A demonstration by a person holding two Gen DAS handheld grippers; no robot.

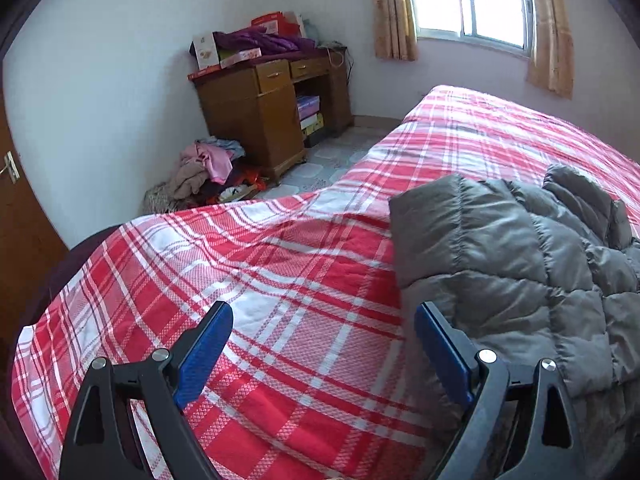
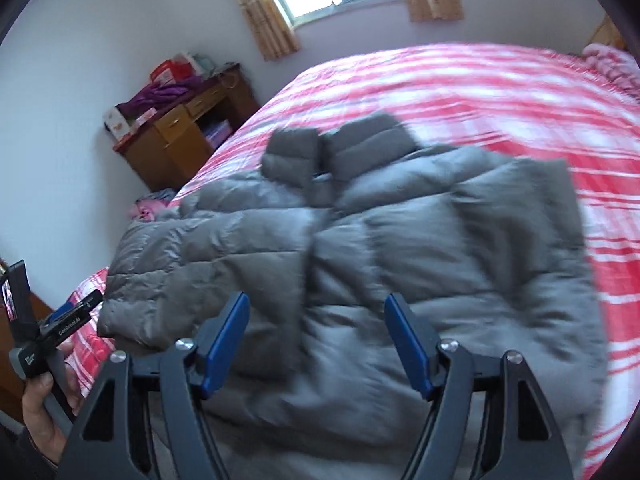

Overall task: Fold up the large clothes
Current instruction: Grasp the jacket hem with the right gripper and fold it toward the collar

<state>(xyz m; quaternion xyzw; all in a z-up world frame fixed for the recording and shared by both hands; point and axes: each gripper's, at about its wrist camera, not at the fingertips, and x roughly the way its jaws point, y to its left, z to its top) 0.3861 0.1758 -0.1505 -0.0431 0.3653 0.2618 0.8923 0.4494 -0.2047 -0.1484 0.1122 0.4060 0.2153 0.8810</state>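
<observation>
While one red plaid bed (image 1: pixel 280 280) carries one grey puffer jacket (image 2: pixel 360 260), seemingly folded though blurred, my two grippers hang wide and empty: left gripper (image 1: pixel 322 312) beside its edge, right gripper (image 2: pixel 316 304) above it; one desk (image 1: pixel 260 112) holds boxes.

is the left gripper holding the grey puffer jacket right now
No, the left gripper is open over the plaid bedspread, with nothing between its fingers; the grey puffer jacket lies beside it.
</observation>
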